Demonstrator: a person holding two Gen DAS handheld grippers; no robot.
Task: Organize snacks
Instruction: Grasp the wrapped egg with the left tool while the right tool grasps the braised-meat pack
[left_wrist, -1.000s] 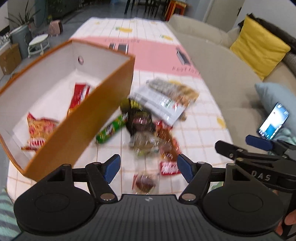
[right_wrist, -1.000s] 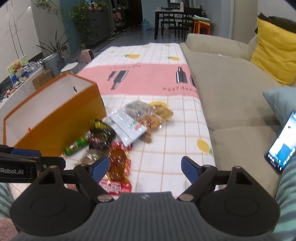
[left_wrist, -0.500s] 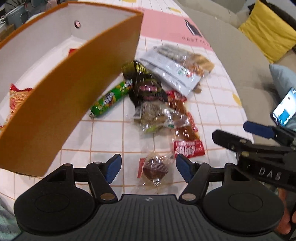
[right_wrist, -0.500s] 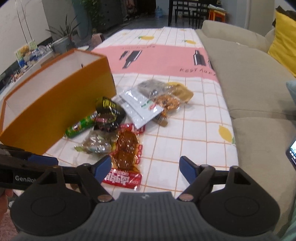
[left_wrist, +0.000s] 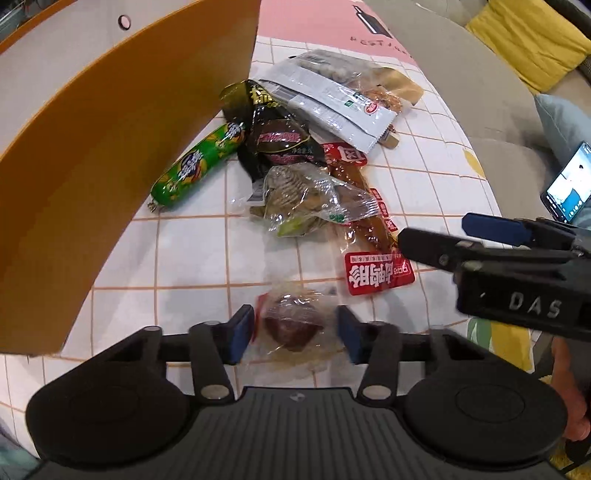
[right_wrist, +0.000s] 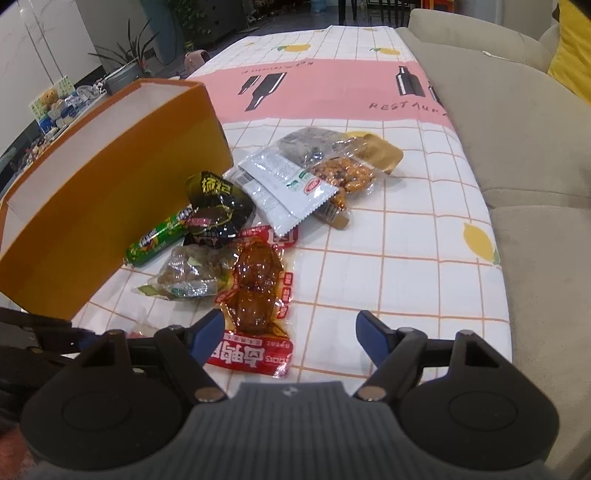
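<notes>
Tablecloth (left_wrist: 192, 254), left claw (left_wrist: 295, 334) around clear-wrapped snack (left_wrist: 291, 325)

We have brought the left gripper (left_wrist: 295, 334) down and forward, so the clear-wrapped brown snack (left_wrist: 291, 325) now sits between its jaws. Those jaws have narrowed around it.

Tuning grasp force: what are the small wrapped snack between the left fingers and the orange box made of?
Small wrapped snack: thin clear plastic film, glossy and crinkled, round dark filling showing through; filling's hardness unclear. Orange box: looks like stiff matte cardboard, orange outside, white inside, thin flat walls with a punched hole.
</notes>
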